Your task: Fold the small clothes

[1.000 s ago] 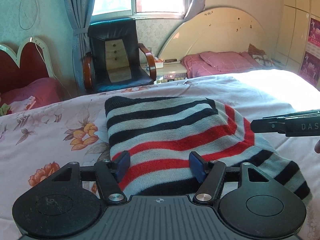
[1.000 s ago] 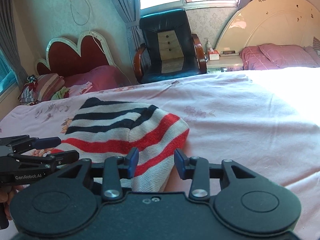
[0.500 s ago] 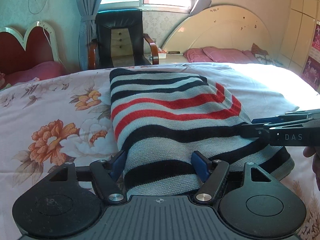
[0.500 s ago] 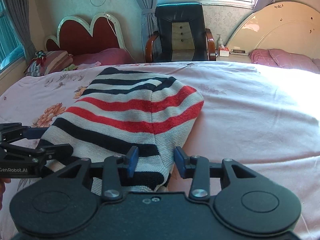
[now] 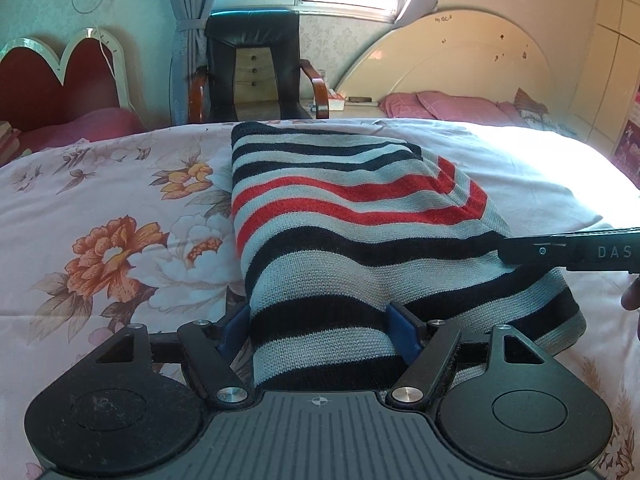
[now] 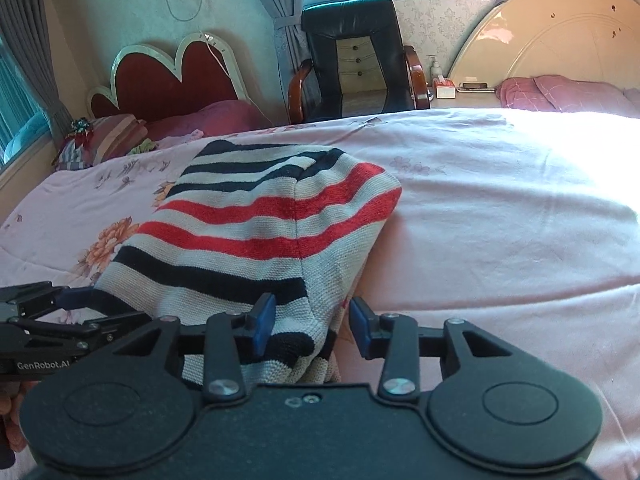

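Observation:
A folded knit sweater with black, grey and red stripes (image 5: 360, 232) lies on the floral bedspread (image 5: 100, 240); it also shows in the right wrist view (image 6: 248, 232). My left gripper (image 5: 320, 330) is open, its blue pads astride the sweater's near left hem. My right gripper (image 6: 310, 318) is open, its pads astride the near right corner of the hem. The right gripper shows at the right edge of the left wrist view (image 5: 568, 250), and the left gripper at the lower left of the right wrist view (image 6: 60, 320).
A black armchair (image 5: 256, 72) and a nightstand (image 6: 460, 96) stand beyond the bed's far edge. A red heart-shaped headboard (image 6: 168, 76) is at far left, a cream round headboard (image 5: 460, 60) with pink pillows (image 5: 440, 104) at far right.
Both grippers have drawn back toward the near edge of the sweater, from its middle to its hem. The sweater lies the same way on the bed.

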Motion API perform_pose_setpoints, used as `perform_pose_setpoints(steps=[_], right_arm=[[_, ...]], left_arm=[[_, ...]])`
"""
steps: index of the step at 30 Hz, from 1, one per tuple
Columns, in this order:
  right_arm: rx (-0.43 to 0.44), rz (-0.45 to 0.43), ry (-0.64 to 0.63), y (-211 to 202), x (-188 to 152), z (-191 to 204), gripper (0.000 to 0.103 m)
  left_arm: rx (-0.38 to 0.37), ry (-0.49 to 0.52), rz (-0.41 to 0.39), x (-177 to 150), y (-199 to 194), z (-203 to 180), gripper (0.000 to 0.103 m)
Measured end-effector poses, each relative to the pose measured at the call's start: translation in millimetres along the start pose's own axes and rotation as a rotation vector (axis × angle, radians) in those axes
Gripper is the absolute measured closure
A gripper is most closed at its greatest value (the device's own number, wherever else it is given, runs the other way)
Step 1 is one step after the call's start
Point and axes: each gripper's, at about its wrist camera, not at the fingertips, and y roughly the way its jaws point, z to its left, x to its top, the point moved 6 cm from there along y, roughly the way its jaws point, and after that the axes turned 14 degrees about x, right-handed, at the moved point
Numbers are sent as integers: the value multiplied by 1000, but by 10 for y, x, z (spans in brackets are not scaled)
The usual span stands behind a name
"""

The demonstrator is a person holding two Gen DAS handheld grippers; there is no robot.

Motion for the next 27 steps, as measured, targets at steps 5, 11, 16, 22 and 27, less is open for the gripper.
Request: perform_pose_setpoints(steps=[5,11,16,22,27], right_arm=[[60,-55,104,-194,33,-162,50],[184,-60,289,-115,64,-490,47],[257,-35,386,35,3,-652,47],[344,7,422,255,-25,-710,46],[405,54,390,362,46,-636,45]], left_arm=[[2,-14,-20,51,-85,36,30],[-132,-184,9,220,83,239,31],[-158,-212,74,267,299,295,31],[-244,-280,165,208,620,334,30],[-339,-367,206,127,773,357,30]])
